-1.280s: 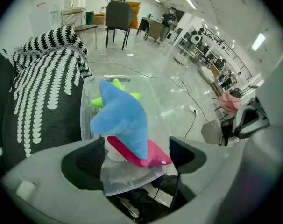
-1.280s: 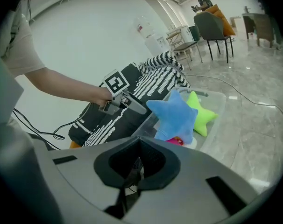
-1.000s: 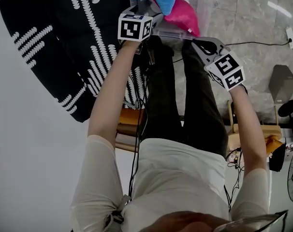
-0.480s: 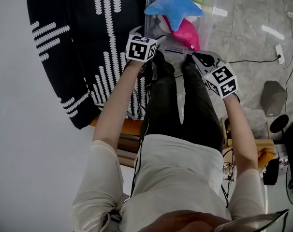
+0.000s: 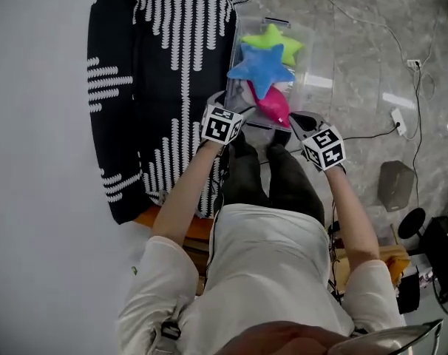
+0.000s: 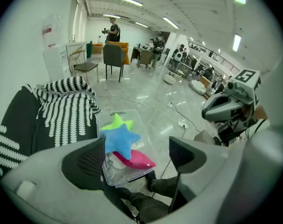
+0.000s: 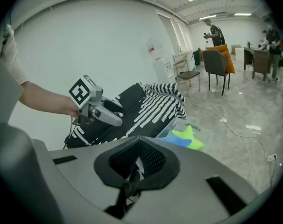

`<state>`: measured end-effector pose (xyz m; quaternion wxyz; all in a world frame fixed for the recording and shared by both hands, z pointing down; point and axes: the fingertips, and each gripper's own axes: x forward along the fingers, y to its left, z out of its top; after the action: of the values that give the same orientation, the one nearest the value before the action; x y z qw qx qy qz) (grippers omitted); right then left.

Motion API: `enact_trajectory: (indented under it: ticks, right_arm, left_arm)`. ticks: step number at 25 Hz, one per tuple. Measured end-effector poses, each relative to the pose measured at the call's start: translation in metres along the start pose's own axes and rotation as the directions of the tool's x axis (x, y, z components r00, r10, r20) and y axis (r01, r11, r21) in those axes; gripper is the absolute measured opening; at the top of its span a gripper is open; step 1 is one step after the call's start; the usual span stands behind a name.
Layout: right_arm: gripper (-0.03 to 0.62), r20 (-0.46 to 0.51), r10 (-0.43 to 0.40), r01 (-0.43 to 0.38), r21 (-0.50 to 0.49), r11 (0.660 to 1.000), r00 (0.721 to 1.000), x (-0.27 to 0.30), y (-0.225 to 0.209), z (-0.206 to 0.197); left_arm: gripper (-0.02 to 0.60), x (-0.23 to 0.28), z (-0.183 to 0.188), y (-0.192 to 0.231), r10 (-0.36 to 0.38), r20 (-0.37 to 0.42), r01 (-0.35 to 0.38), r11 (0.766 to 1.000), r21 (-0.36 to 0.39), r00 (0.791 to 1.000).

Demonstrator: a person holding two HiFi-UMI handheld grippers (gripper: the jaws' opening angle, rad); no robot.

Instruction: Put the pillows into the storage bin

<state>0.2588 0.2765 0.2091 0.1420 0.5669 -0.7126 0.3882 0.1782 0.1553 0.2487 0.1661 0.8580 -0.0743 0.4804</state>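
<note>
Right now all three pillows sit inside the clear storage bin (image 5: pixel 307 76), which stands on the grey marble floor (image 5: pixel 357 58) just beside a black throw with white stripes (image 5: pixel 150 80). The green star pillow (image 5: pixel 276 41) lies at the far end of the bin. The blue star pillow (image 5: pixel 259 66) lies on top, overlapping the green one. The pink pillow (image 5: pixel 273 103) is at the near end, partly under the blue star. Something pale shows under the pillows in the left gripper view, but I cannot tell what it is.

The left tongs (image 6: pixel 134 157) are held above the bin's near end with their jaws wide apart. Nothing is clamped between them; the bin and pillows show through the gap, well below. The right tongs (image 7: pixel 139 160) have their jaws closed together, gripping nothing. They point toward the striped throw, with the green and blue stars showing just past their upper edge.

The person's legs in dark trousers (image 5: pixel 272 187) stand right at the bin's near end. A thin cable (image 5: pixel 372 133) runs across the floor to the right of the bin.
</note>
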Motion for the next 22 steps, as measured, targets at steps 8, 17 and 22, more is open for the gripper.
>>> enact_trajectory:
  ticks: [8, 17, 22]
  right_arm:
    - [0.003, 0.053, -0.087, 0.088, -0.027, 0.996, 0.995, -0.078, 0.003, 0.052]
    - [0.003, 0.145, -0.11, 0.121, -0.071, 0.99, 0.983, -0.145, 0.019, 0.115]
    - [0.003, 0.235, -0.143, 0.171, -0.102, 0.98, 0.961, -0.177, 0.031, 0.151]
  left_arm:
    - [0.416, -0.094, 0.057, -0.052, 0.05, 0.164, -0.069, 0.991, 0.111, 0.985]
    - [0.414, -0.181, 0.108, -0.08, 0.052, 0.345, -0.079, 0.995, 0.063, 0.937]
    - [0.401, -0.231, 0.123, -0.074, 0.082, 0.437, -0.122, 0.99, 0.065, 0.896]
